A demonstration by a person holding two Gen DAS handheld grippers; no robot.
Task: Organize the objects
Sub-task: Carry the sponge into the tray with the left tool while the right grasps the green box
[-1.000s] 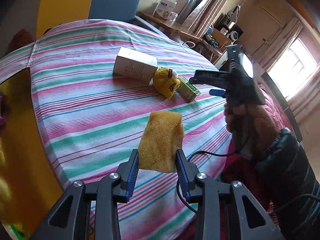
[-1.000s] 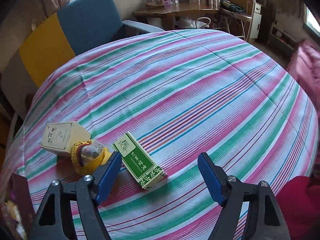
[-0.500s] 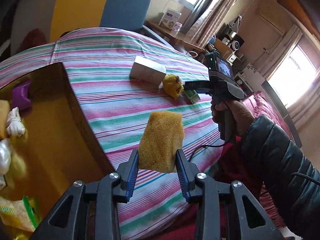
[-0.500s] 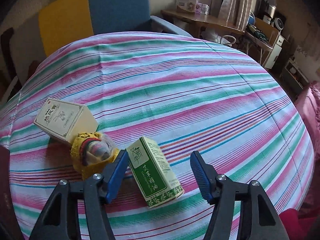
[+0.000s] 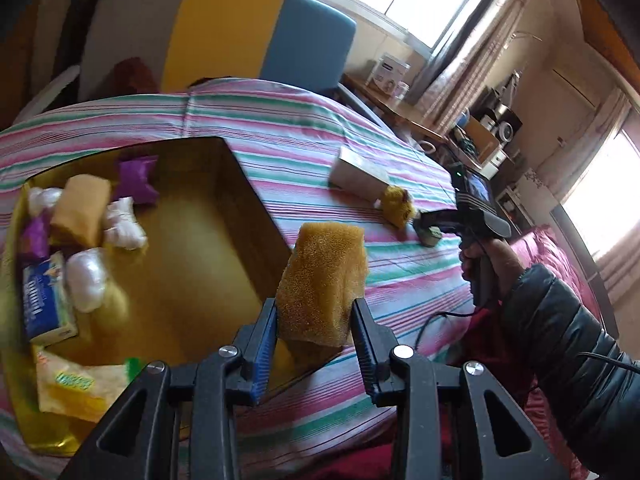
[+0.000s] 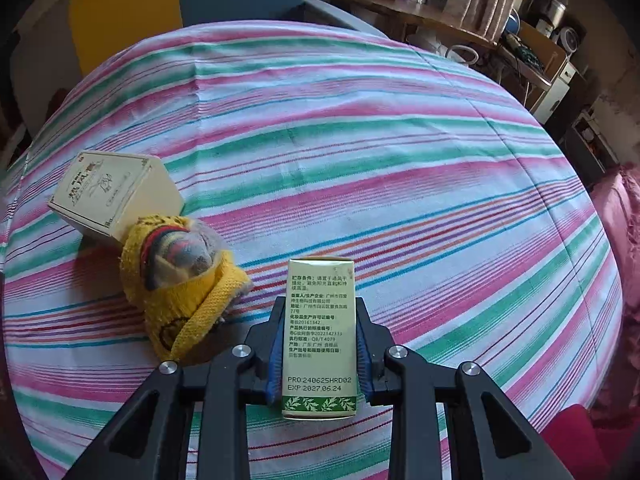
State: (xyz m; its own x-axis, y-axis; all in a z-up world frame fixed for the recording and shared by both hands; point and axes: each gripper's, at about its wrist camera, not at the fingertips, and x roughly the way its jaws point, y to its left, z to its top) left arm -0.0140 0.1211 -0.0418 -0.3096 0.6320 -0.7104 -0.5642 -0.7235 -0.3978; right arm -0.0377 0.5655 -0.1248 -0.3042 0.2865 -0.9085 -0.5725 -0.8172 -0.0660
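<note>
My left gripper (image 5: 314, 320) is shut on a yellow sponge (image 5: 324, 280), held in the air over the near right edge of a golden tray (image 5: 192, 280). In the tray lie several small packets, another sponge and a blue box. In the right wrist view my right gripper (image 6: 319, 330) is shut on a green carton (image 6: 319, 332) that lies on the striped cloth (image 6: 360, 140); the blue pads press its long sides. Left of the carton sits a yellow knitted toy (image 6: 180, 280), and behind the toy a cream box (image 6: 112, 196). The left wrist view shows the right gripper (image 5: 436, 220) far off, down at the carton.
A yellow and blue chair (image 5: 248, 32) stands behind the table. A wooden shelf (image 6: 420, 12) with boxes and clutter runs along the far wall by the windows. A hand and dark padded sleeve (image 5: 560, 320) hold the right gripper at the table's right edge.
The left gripper carried the sponge leftward, from over the cloth to over the tray's edge. The right gripper sank onto the green carton, rolled, and its jaws closed on it.
</note>
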